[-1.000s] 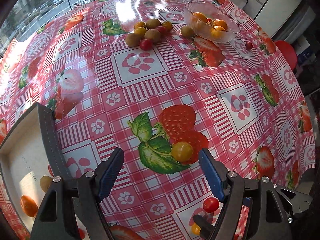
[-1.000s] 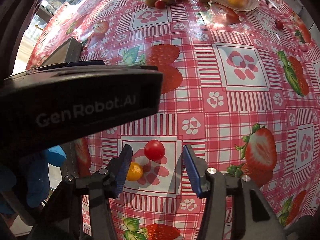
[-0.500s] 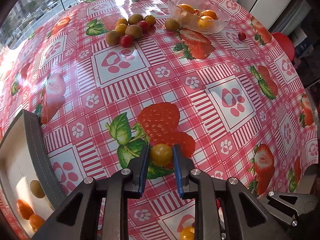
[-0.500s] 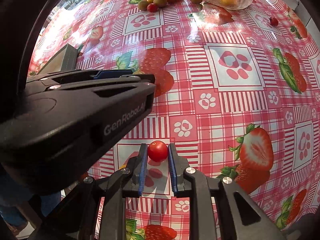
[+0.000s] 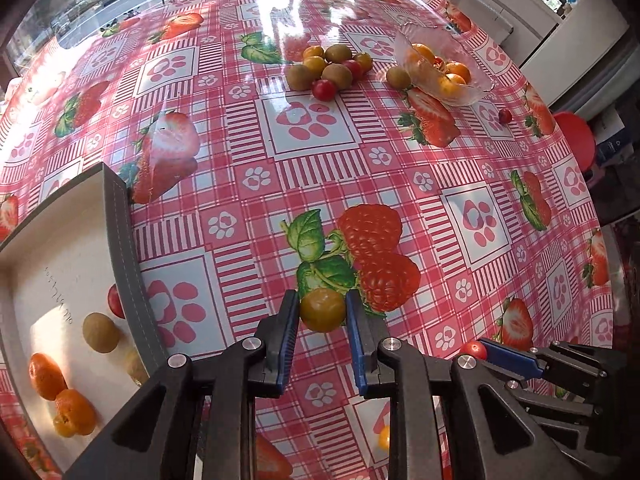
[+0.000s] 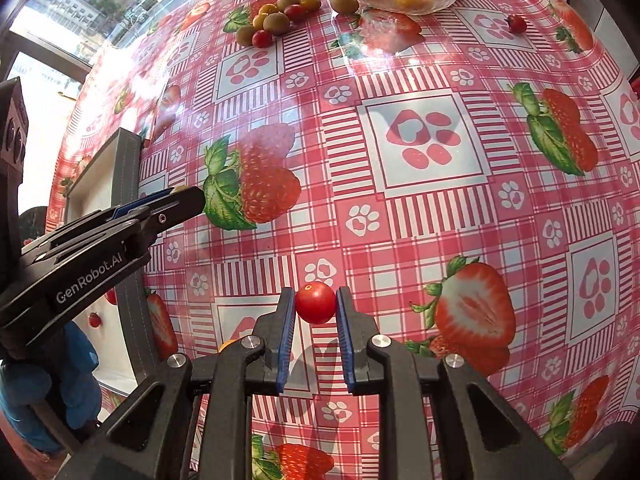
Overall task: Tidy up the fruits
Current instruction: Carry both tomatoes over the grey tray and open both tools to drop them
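Observation:
My left gripper (image 5: 322,308) is shut on a yellow cherry tomato (image 5: 322,310), held just above the tablecloth. My right gripper (image 6: 315,303) is shut on a red cherry tomato (image 6: 315,303); in the left wrist view it shows at the lower right, (image 5: 478,350). A grey-rimmed white tray (image 5: 120,240) at the left holds oranges (image 5: 47,376), a kiwi (image 5: 101,333) and a red tomato (image 5: 115,301). In the right wrist view the left gripper (image 6: 182,200) reaches in from the left beside the tray (image 6: 127,160).
A pile of kiwis and cherry tomatoes (image 5: 328,70) lies at the far side, next to a glass bowl (image 5: 472,96) with oranges. A lone red tomato (image 5: 505,116) sits right of the bowl. Another yellow tomato (image 5: 384,438) lies under my left gripper. A blue-gloved hand (image 6: 60,380) holds the left gripper.
Both grippers went from open to shut, the left on the yellow tomato, the right on the red one. Both have since lifted slightly and shifted over the cloth.

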A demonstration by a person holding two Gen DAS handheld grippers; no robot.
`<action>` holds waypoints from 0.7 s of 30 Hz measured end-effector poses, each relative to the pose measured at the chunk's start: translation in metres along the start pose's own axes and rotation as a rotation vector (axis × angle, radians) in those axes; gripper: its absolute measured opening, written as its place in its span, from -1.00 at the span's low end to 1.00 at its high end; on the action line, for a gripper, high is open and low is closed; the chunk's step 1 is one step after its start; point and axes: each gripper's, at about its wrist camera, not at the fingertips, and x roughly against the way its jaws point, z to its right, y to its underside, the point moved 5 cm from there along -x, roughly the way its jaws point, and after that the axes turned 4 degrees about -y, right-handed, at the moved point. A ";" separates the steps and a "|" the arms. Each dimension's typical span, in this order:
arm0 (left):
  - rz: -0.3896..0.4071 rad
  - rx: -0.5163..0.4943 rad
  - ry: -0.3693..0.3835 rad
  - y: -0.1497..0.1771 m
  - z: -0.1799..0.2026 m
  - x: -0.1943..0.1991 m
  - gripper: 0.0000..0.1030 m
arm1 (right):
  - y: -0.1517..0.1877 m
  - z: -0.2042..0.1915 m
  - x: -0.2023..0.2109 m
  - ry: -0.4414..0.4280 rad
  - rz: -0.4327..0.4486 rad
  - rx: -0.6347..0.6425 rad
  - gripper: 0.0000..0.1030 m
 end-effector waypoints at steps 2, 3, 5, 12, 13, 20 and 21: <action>0.004 0.009 0.000 0.004 -0.004 0.005 -0.51 | -0.002 -0.001 0.000 -0.003 -0.003 0.005 -0.57; 0.004 0.014 0.000 0.006 -0.006 0.008 -0.51 | -0.002 -0.002 0.000 -0.004 -0.004 0.009 -0.57; 0.006 0.024 -0.004 0.010 -0.011 0.012 -0.51 | -0.004 -0.006 -0.001 -0.004 -0.008 0.021 -0.57; 0.016 0.077 -0.012 0.020 -0.028 0.025 -0.51 | -0.005 -0.026 -0.007 -0.015 -0.023 0.060 -0.57; 0.018 0.084 -0.014 0.021 -0.030 0.026 -0.51 | -0.005 -0.028 -0.007 -0.016 -0.026 0.066 -0.57; 0.034 0.135 -0.025 0.028 -0.051 0.037 -0.51 | -0.010 -0.054 -0.013 -0.021 -0.038 0.119 -0.57; 0.035 0.143 -0.026 0.030 -0.054 0.038 -0.51 | -0.010 -0.058 -0.014 -0.022 -0.040 0.128 -0.57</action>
